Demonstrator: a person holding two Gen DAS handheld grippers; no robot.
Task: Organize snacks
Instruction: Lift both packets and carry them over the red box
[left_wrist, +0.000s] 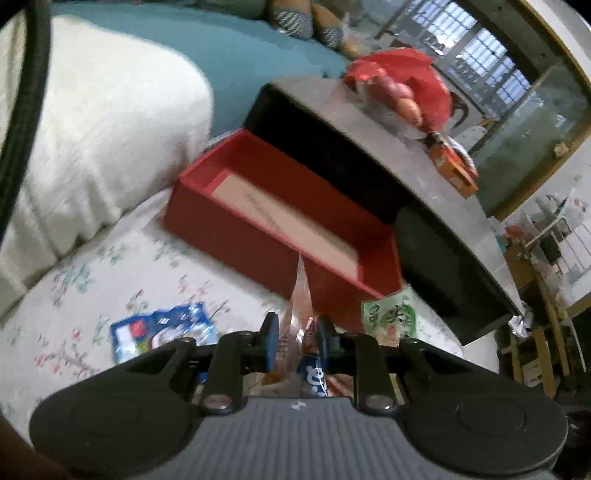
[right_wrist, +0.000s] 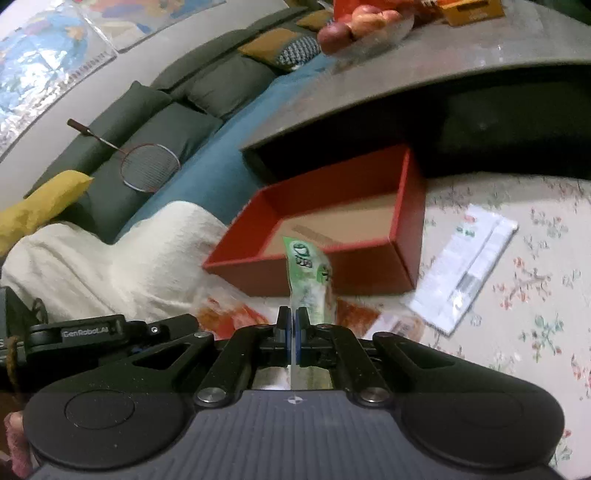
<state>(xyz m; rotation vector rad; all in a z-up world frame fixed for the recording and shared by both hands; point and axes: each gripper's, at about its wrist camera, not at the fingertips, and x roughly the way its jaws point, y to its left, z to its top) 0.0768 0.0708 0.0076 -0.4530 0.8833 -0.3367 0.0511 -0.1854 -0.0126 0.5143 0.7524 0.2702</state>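
An open red box (left_wrist: 280, 236) with a tan cardboard floor lies empty on the floral cloth; a clear orange-tinted packet (left_wrist: 301, 295) stands on edge before it; a green packet (right_wrist: 308, 273) rises upright near its front wall; a blue-and-white packet (left_wrist: 162, 328) lies flat, well apart.

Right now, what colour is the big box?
Red, with a tan cardboard floor; the box shows best in the right wrist view.

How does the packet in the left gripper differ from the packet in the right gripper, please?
The orange packet in the left gripper is clear with orange print; the green packet in the right gripper is green and white. The jaws stand further apart on the orange one than on the green. Both are held off the floral cloth, before the empty red box.
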